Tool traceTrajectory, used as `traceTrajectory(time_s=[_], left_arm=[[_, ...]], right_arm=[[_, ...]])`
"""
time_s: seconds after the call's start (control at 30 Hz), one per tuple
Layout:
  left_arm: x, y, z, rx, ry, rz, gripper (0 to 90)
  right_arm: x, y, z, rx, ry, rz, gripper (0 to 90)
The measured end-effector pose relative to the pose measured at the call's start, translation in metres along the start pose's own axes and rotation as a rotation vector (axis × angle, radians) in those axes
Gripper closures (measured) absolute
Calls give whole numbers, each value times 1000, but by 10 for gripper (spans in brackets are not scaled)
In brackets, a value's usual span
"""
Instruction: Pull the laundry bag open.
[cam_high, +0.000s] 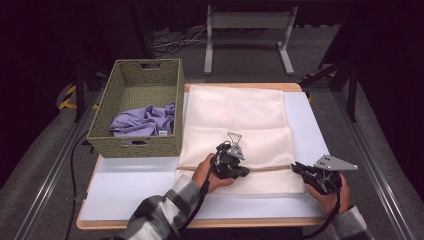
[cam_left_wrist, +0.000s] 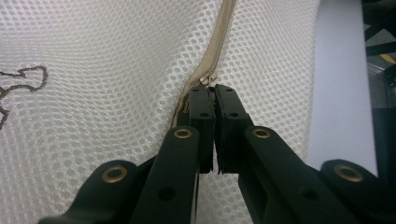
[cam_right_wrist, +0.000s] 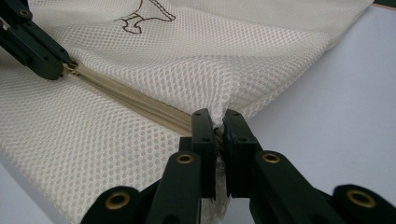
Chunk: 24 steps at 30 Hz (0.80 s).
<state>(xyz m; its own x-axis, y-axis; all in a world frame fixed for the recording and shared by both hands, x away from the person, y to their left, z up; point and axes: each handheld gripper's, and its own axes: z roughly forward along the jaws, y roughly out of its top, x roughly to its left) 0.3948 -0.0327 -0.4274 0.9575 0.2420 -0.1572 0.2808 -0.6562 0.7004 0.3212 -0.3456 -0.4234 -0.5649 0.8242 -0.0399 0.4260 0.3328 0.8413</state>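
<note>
A cream mesh laundry bag (cam_high: 235, 120) lies flat on the white table top (cam_high: 130, 185), with a beige zipper (cam_high: 265, 168) running across its near part. My left gripper (cam_high: 245, 171) sits on the zipper line, its jaws shut on the zipper pull (cam_left_wrist: 210, 78). In the left gripper view the zipper (cam_left_wrist: 219, 32) runs on ahead of my left gripper (cam_left_wrist: 213, 88). My right gripper (cam_high: 295, 167) is at the bag's right edge, shut on the mesh at the zipper's end. The right gripper view shows my right gripper (cam_right_wrist: 215, 114) pinching that fold, and my left gripper (cam_right_wrist: 60, 70) farther along the zipper (cam_right_wrist: 135, 100).
A woven basket (cam_high: 135, 145) stands at the table's left, touching the bag's left edge, with a purple cloth (cam_high: 145, 120) inside. Bare table top lies left of my left forearm (cam_high: 165, 210) and right of the bag. A grey metal stand (cam_high: 247, 22) is on the floor beyond.
</note>
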Motion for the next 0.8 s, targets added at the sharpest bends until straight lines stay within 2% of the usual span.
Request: traceTrajectory(time_s=[0.07,0.1,0.17,0.27,0.37,0.4,0.43,0.47,0.53,0.67,0.73,0.8], left_arm=[[1,-2,-3,1,14,-2,875],[2,-5,-4,0,5,-9,875],[5,-11,-7,1,11,-32,874],[6,-16,-9,3,24,-36,874],[10,-25,-22,-2,34,-51,874],[12,-28,-27,-16,22,-60,874],[12,-29,-29,-11,26,-65,874],[12,-32,-32,3,51,-51,874],[12,-35,-35,2,43,-62,874],[14,-47,-45,10,78,-72,874],[18,-55,-53,13,102,-91,874],[21,-63,-62,7,110,-104,874]], right_arm=[[2,1,1,1,4,-10,850],[3,2,1,2,-13,-17,850],[1,2,0,1,-14,-13,850],[-2,0,-1,4,-31,5,850],[-4,0,-2,-1,-41,4,849],[-4,0,-2,-2,-48,2,849],[-4,0,-3,-8,-33,10,849],[-4,0,-2,-5,-36,8,849],[-2,0,-2,3,-46,-7,849],[-2,0,-2,5,-50,-5,849],[-4,-1,-2,4,-64,-6,849],[-7,-2,-4,1,-69,13,849]])
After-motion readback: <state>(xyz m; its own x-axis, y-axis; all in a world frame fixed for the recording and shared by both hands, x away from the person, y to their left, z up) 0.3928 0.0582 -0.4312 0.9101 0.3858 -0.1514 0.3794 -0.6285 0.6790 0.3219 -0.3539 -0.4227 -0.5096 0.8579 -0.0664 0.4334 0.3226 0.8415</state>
